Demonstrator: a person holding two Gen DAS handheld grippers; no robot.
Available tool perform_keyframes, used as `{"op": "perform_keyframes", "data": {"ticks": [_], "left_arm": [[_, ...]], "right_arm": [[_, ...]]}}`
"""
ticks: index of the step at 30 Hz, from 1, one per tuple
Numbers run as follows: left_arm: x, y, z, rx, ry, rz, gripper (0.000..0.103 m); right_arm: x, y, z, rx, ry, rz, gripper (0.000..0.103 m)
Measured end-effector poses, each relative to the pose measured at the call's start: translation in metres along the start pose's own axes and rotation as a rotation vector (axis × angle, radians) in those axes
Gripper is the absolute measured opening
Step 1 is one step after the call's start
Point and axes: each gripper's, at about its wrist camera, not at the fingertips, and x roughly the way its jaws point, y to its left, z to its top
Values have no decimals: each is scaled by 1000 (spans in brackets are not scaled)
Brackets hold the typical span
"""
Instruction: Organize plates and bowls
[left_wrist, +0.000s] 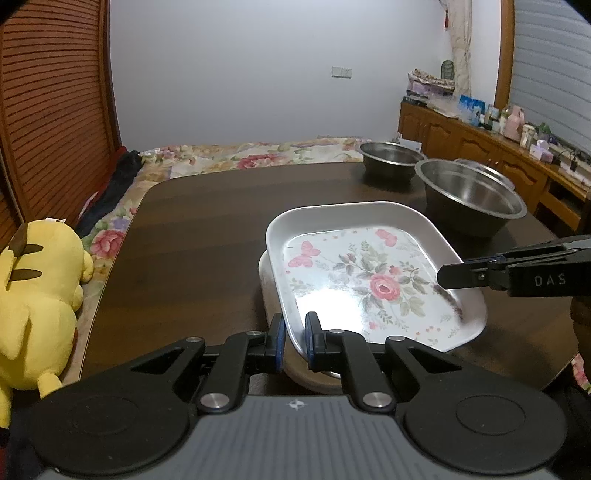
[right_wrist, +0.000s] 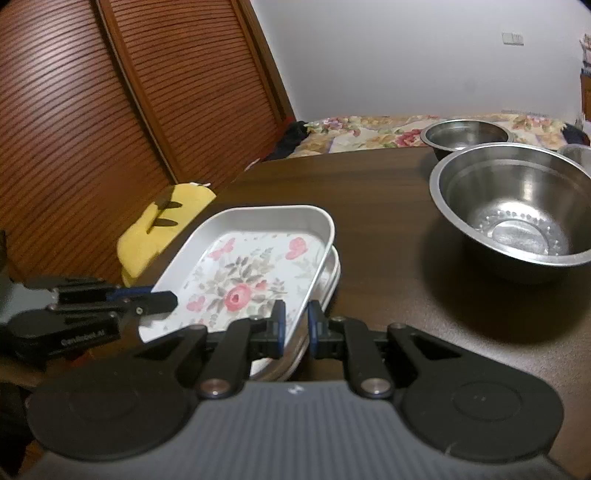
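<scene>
Left wrist view: low over the near table (left_wrist: 192, 236) edge, facing forward and slightly down toward the far wall, close to the floral tray (left_wrist: 369, 280). Right wrist view: from the tray's right side, facing left-forward toward the louvered doors. Shared: tray, steel bowls (right_wrist: 513, 206), table, yellow plush (left_wrist: 37, 295).

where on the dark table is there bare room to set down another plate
Free: the wide stretch of dark wooden table left of the floral square plate, toward the yellow plush toy, and the far middle before the bed. Crowded: the far right, where the steel bowls cluster.
</scene>
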Motion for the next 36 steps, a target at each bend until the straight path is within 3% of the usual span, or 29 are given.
{"op": "perform_keyframes", "data": {"ticks": [9, 36], "left_arm": [[0, -3, -4, 38, -13, 42, 13], [2, 6, -5, -5, -16, 80, 13]], "right_arm": [[3, 12, -8, -70, -31, -54, 15], [2, 7, -14, -46, -95, -37, 15]]}}
